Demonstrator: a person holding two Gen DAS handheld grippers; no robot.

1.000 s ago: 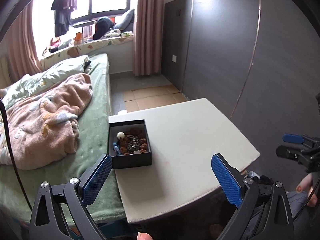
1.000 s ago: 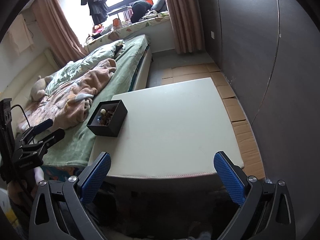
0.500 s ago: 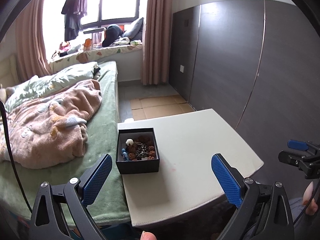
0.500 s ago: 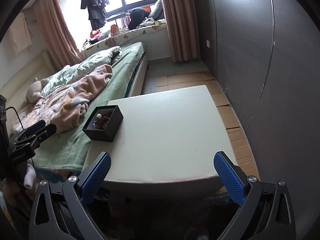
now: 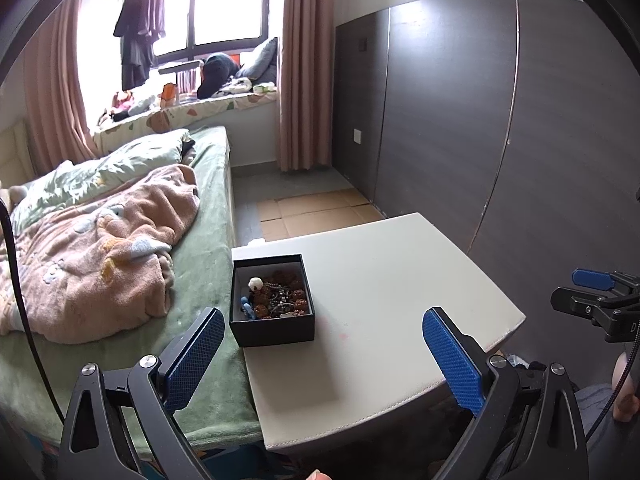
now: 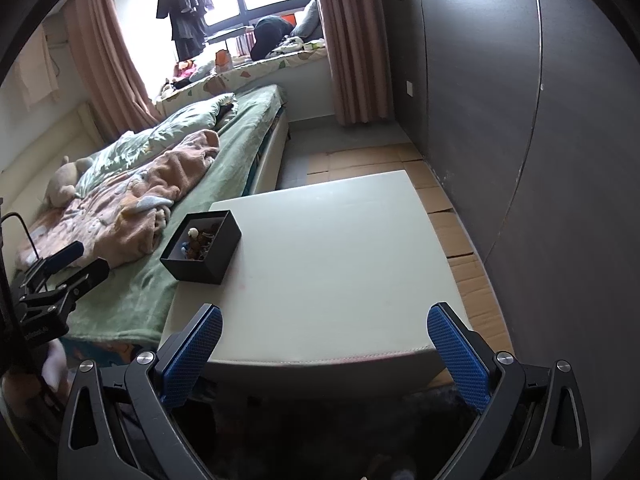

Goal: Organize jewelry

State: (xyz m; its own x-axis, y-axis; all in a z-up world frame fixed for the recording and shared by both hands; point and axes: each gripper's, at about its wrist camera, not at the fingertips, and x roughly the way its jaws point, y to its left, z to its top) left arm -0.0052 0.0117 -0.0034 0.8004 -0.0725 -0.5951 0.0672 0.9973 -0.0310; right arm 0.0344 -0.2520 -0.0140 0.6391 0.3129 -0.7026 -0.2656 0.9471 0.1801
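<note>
An open black box (image 5: 273, 304) (image 6: 202, 246) sits at the left edge of a white table (image 5: 384, 280) (image 6: 332, 256), next to the bed. Inside lies a tangle of jewelry (image 5: 278, 296) (image 6: 198, 240): brown beads, a chain, a white bead and something blue. My left gripper (image 5: 320, 356) hovers open before the table's near edge, the box just beyond its left finger. My right gripper (image 6: 324, 354) is open too, held off the table's front edge with nothing between its fingers. Each gripper shows at the side of the other's view.
A bed (image 5: 204, 240) with a green sheet and a pink blanket (image 5: 100, 248) runs along the table's left side. A dark panelled wall (image 5: 500, 120) stands to the right. Cardboard (image 5: 316, 208) covers the floor beyond the table. A cluttered window seat (image 5: 192, 100) lies at the back.
Both grippers have risen and tilted, so the table and box sit lower and nearer in view. Both stay open. The box has not moved.
</note>
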